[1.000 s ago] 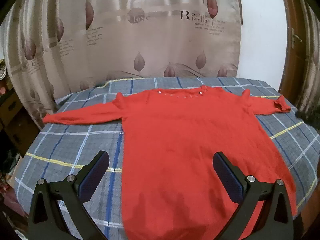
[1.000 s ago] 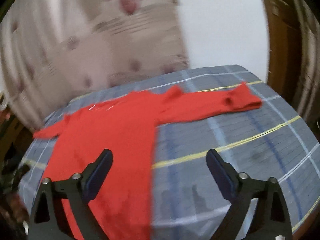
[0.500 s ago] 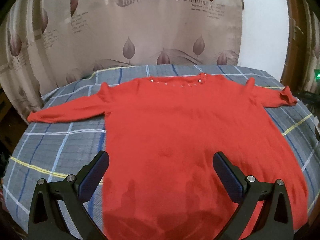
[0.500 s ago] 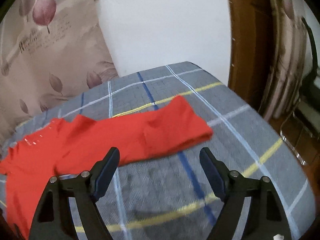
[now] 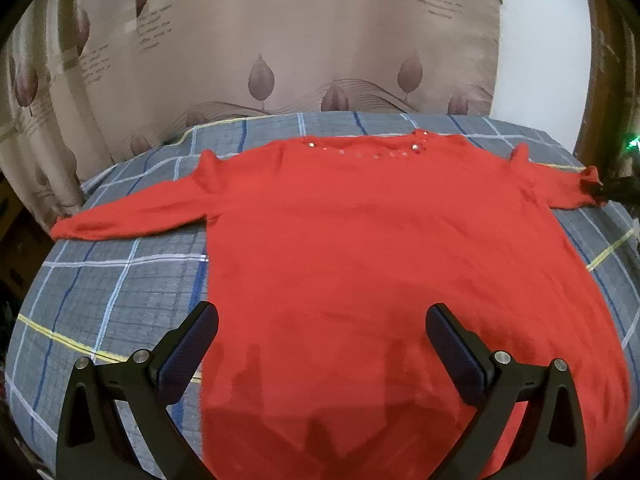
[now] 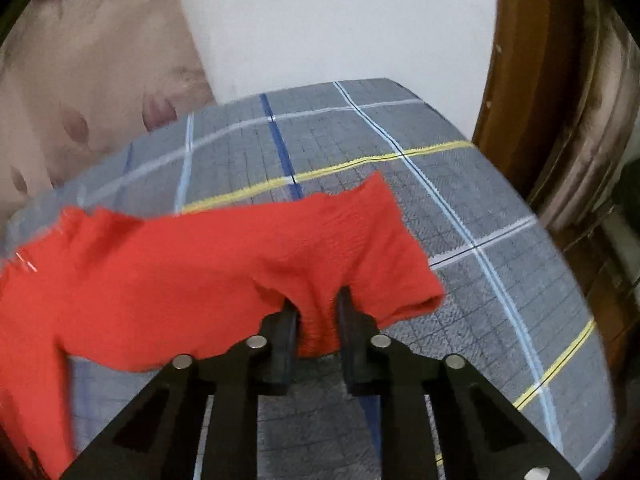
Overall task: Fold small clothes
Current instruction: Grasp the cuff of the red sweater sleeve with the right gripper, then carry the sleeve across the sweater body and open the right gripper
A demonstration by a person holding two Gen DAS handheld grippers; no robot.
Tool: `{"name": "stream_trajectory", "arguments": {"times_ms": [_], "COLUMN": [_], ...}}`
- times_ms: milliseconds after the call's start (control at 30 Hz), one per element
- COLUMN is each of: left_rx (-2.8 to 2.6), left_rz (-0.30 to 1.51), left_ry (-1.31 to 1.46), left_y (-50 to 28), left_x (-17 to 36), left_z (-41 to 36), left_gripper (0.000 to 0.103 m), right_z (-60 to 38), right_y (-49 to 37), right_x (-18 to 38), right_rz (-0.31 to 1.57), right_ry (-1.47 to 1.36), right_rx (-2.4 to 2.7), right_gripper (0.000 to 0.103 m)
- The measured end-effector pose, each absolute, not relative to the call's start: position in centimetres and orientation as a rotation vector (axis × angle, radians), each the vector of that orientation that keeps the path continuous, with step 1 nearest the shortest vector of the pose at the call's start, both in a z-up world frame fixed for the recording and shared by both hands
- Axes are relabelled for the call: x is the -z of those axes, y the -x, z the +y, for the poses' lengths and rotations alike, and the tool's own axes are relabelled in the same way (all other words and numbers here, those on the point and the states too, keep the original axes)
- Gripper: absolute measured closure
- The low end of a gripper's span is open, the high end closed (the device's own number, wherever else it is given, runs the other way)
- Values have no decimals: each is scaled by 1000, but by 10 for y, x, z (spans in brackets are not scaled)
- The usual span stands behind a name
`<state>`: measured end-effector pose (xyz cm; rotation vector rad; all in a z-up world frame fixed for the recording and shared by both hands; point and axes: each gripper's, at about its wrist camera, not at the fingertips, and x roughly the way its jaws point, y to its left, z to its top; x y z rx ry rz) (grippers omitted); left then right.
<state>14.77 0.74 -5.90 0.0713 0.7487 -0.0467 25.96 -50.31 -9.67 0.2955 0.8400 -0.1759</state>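
A red sweater (image 5: 380,240) lies flat, face up, on the grey plaid cloth (image 5: 120,280), with both sleeves spread out and small sequins at the neckline. My left gripper (image 5: 322,314) hovers open above the sweater's lower body, with nothing between its fingers. In the right wrist view, my right gripper (image 6: 317,304) is closing its jaws on the sweater's right sleeve (image 6: 320,240) near the cuff. A fold of red fabric is pinched between the pads. The cuff (image 5: 586,184) looks slightly bunched at the far right.
A beige curtain (image 5: 280,40) with leaf prints hangs behind the surface. A white wall (image 6: 340,20) and a brown wooden door frame (image 6: 520,80) stand to the right. The plaid surface (image 6: 480,200) drops off at its right edge, close to the cuff.
My right gripper swung right to the sleeve end, came down and closed on the fabric near the cuff. My left gripper moved forward and lower over the sweater, still open.
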Motion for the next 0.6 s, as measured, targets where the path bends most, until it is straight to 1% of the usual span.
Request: {"name": "stream_trajectory", "arguments": {"times_ms": [100,267,433,600], "left_rx": [39,13,-25,-38], "left_rz": [734,716,704,704], "left_ry": [-63,-25,27,59], "left_y": [-146,-143,-138,-132], "left_x": [56,51,47,50], "left_z": [16,43,76,101], "left_gripper": [0,0,0,0], "right_z": [-496,-448,-355,-235], "right_y": [-250,-255,-283,-319], "right_x": [77,36,5,2], "right_rz": [791,743,746,804], "right_ry": [-440,-538,-582,-572], "right_rx": [85,-77,-278,-456], "right_gripper": [89,89,89,89]}}
